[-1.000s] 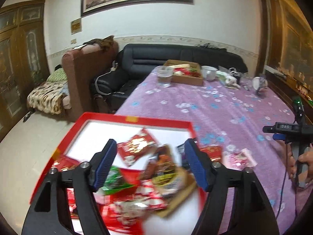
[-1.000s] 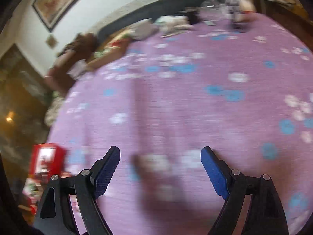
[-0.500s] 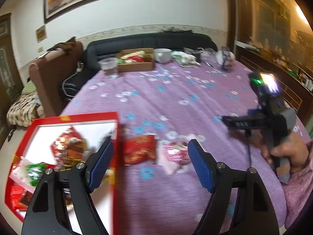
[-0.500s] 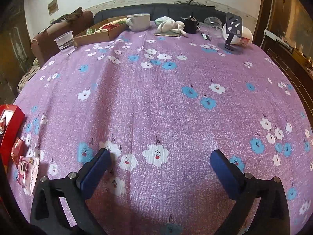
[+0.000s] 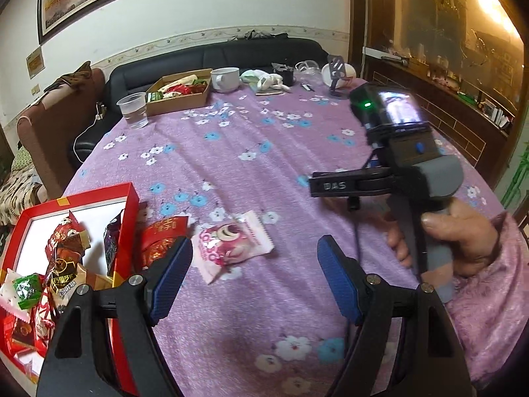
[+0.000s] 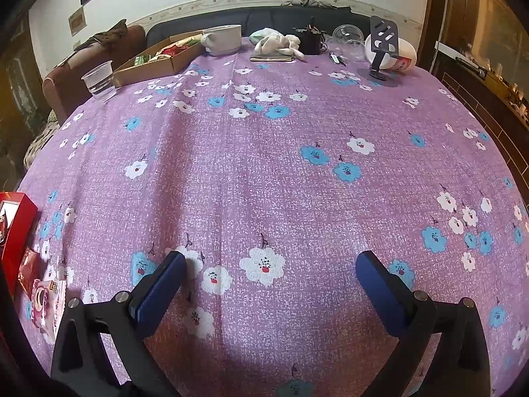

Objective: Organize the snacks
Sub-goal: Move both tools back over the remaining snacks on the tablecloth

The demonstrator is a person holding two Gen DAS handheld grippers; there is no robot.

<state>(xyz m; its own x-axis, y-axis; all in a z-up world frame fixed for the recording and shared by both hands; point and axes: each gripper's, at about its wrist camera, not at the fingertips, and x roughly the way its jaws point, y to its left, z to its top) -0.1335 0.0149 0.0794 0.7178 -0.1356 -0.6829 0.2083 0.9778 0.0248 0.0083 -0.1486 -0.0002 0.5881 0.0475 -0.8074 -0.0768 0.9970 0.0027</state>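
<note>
Both grippers are empty right now. The left gripper (image 5: 254,266) hangs with its jaws spread above the purple flowered tablecloth (image 5: 251,152), a pink bear-print snack packet (image 5: 231,244) lying flat just ahead of it, between the fingers. A red snack packet (image 5: 162,236) sits against the red box (image 5: 127,228) full of snacks. The right gripper (image 6: 269,276) is wide apart over bare cloth.

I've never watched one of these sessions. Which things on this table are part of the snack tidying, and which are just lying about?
Part of the job:
- red cardboard box holding wrapped snacks
- pink bear-print snack packet on the cloth
- red foil snack packet beside the box

Lying about:
- clear plastic cup
- white ceramic mug
- brown cardboard tray
- black phone stand
</note>
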